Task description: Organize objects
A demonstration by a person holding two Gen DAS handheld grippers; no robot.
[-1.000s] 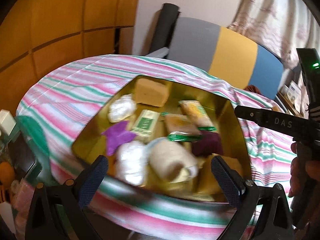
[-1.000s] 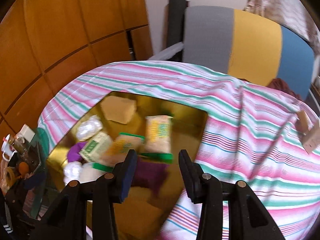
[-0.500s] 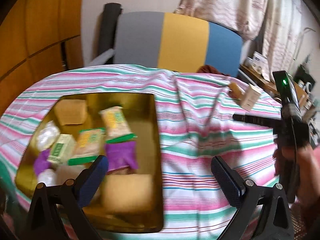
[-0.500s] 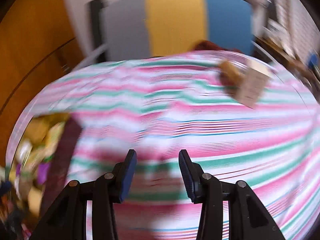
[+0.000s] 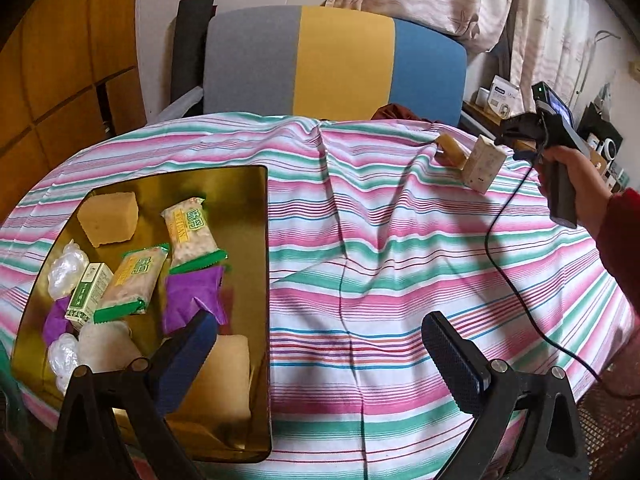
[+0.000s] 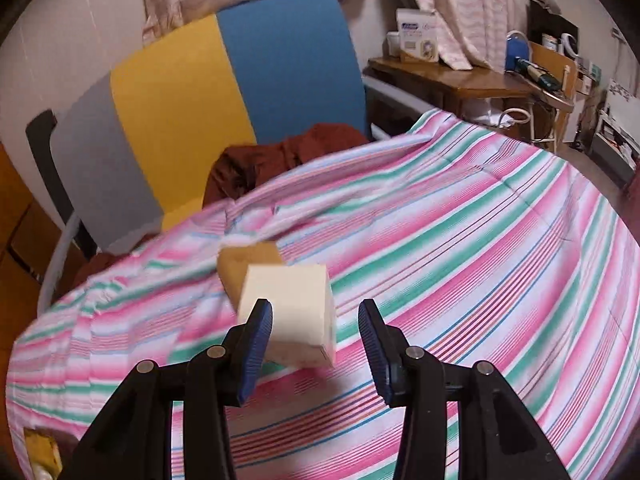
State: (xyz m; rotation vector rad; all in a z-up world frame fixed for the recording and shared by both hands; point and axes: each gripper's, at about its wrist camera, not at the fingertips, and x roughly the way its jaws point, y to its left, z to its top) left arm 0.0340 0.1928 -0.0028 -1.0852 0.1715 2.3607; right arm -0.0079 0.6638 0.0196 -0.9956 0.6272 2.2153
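Cream box (image 6: 286,312) against brown block (image 6: 248,266)

Round table under a pink-green striped cloth (image 5: 400,240), pretty wrinkled. Gold tray (image 5: 256,208) of snacks sits at the left edge. A cream box (image 6: 288,312) and brown block (image 6: 244,258), touching, are near the far right edge.

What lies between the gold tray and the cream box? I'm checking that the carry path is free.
Only striped tablecloth, creased, with a thin dark cable across it. The left wrist view shows no item between the gold tray and the cream box.
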